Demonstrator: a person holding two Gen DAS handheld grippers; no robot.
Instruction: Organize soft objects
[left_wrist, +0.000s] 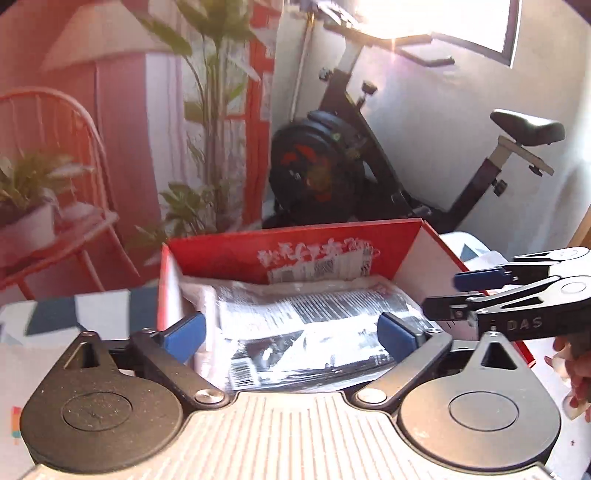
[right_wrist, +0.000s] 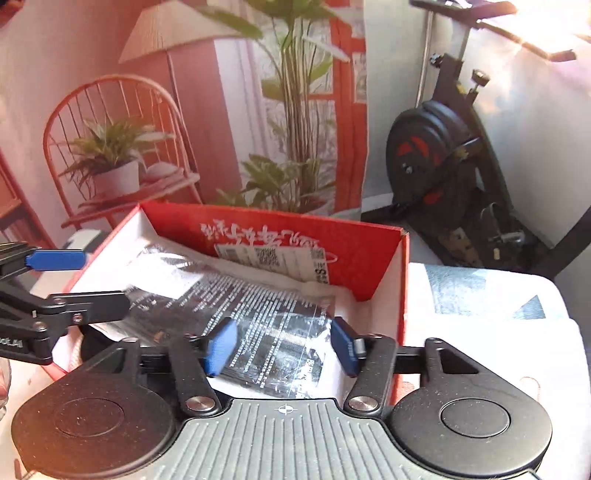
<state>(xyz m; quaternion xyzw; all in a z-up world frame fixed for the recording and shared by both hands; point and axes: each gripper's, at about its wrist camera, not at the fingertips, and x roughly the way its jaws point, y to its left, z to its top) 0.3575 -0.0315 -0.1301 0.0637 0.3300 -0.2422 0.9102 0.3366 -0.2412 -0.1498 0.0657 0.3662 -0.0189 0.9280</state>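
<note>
Inside, crinkly plastic packet (right_wrist: 255, 314), rigid red cardboard box (right_wrist: 369, 258), patterned cloth (right_wrist: 480, 295)

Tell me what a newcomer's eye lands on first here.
The red box in the centre, open, with a crinkled plastic-wrapped package lying inside. The left gripper and right gripper hover over it, blue pads apart, holding nothing. Behind stands a black exercise bike.

Past my table stands an exercise bike (left_wrist: 388, 155) against the white wall. To its left I see a backdrop (right_wrist: 221, 110) showing a red chair and plants.
</note>
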